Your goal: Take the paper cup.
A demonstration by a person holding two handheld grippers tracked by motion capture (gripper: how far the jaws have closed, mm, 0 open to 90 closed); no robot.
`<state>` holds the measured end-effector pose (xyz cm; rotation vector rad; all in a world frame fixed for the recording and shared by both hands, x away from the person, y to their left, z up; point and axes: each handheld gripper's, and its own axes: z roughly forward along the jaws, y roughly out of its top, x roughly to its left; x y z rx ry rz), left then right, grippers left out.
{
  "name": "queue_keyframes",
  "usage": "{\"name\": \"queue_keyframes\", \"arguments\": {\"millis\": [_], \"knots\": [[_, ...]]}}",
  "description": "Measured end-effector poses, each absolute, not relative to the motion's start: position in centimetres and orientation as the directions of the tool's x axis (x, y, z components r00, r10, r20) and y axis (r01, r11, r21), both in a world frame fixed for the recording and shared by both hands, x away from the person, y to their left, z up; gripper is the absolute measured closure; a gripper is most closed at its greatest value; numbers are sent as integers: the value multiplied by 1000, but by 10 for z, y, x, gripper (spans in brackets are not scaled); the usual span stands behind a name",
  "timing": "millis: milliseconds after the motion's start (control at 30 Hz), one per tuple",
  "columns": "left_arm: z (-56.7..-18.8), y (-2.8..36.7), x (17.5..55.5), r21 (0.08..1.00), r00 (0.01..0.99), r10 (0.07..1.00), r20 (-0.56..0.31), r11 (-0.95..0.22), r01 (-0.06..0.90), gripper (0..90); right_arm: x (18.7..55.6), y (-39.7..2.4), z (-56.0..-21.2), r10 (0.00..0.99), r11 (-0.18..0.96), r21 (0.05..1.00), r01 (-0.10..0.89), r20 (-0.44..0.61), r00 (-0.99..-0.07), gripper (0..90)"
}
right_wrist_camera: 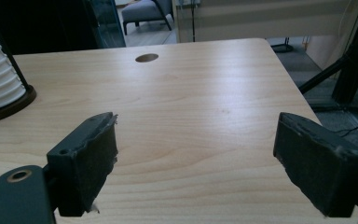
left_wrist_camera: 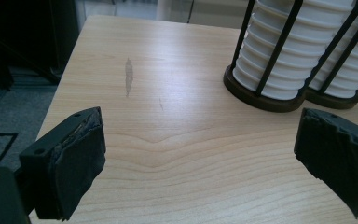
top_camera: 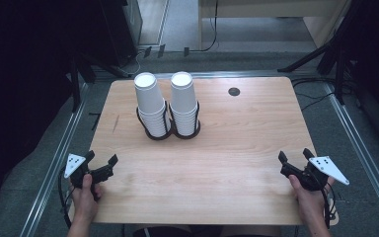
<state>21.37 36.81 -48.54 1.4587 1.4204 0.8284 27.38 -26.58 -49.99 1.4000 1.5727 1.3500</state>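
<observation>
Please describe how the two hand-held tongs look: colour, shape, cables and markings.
Both tongs, left and right, are black, with two blocky jaws faced in dark, rough-edged pads. Each carries a grey three-cornered plate with small dark marks on top. A black cable trails from each. The person's forearms are bare, no sleeves showing.

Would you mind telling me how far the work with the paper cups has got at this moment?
Nothing looks done yet: both cup stacks, left and right, sit untouched in their black wire holders on the table. Nothing is in hand: the left gripper and right gripper are open and empty near the front edge. All cup handling remains.
</observation>
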Motion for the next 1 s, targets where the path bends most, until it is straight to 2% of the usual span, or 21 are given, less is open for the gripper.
{"name": "queue_keyframes", "arguments": {"millis": [167, 267, 500, 1000], "knots": [[-486, 366, 214, 923, 121, 986, -117, 63, 380, 23, 273, -255, -488, 948, -82, 955, 283, 163, -275, 206], [-487, 365, 214, 921, 115, 986, -118, 65, 384, 22, 274, -247, -477, 938, -78, 960, 270, 162, -306, 211], [-488, 366, 215, 918, 120, 985, -120, 65, 390, 22, 284, -221, -452, 896, -117, 956, 269, 218, -387, 172], [-489, 366, 216, 918, 127, 984, -123, 64, 391, 23, 323, -125, -411, 796, -61, 957, 284, 218, -565, 50]]}}
